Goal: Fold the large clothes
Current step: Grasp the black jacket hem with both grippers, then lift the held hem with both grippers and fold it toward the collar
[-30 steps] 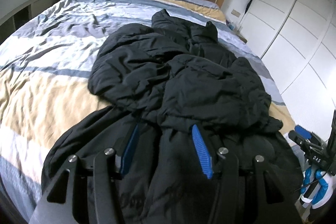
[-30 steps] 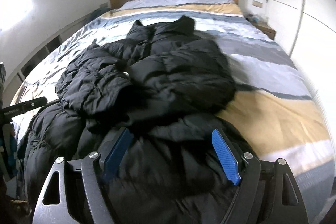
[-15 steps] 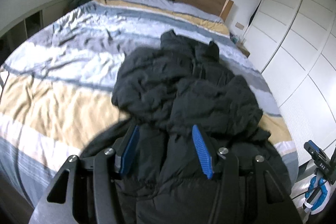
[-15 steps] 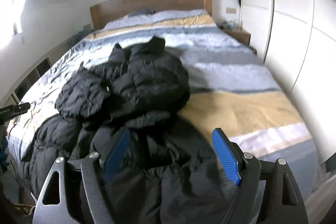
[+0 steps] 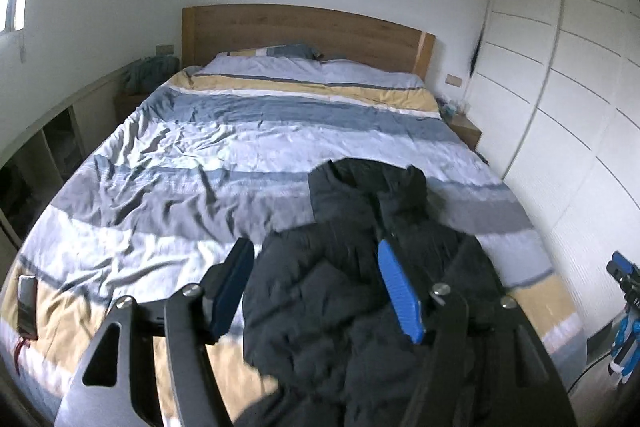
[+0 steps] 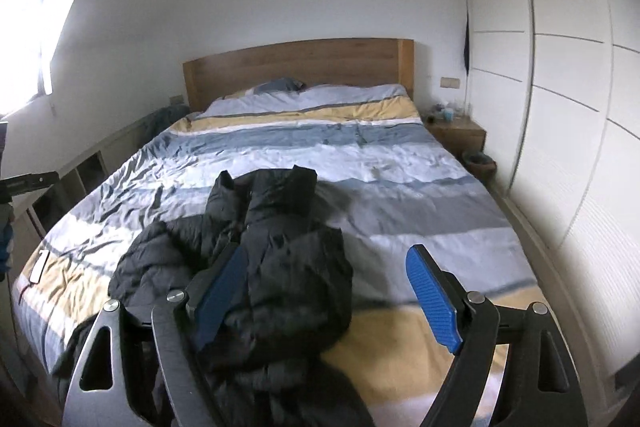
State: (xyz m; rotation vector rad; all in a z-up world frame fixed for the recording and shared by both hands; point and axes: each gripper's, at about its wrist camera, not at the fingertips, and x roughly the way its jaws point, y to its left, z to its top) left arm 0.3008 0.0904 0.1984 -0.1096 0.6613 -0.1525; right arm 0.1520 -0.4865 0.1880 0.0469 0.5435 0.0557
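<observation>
A black puffer jacket (image 5: 340,307) lies crumpled on the foot half of the striped bed (image 5: 180,167), its collar (image 5: 368,183) pointing to the headboard. My left gripper (image 5: 313,245) hovers above its near part, jaws opening, with the pads clear of the fabric. In the right wrist view the jacket (image 6: 280,267) spreads below and left of my right gripper (image 6: 326,251), whose blue fingers (image 6: 432,299) stand wide and are still opening, nothing pressed between them. The jacket's hem runs out of sight under both grippers.
A wooden headboard (image 6: 300,67) and pillows are at the far end. A nightstand (image 6: 456,133) and white wardrobe doors (image 6: 560,107) line the right side. A small flat device (image 5: 27,303) rests on the bed's left edge. Low shelves (image 5: 60,147) run along the left.
Both grippers have risen and drawn back, so the jacket looks smaller and lower. The left jaws have widened. The jacket has bunched toward the foot of the bed.
</observation>
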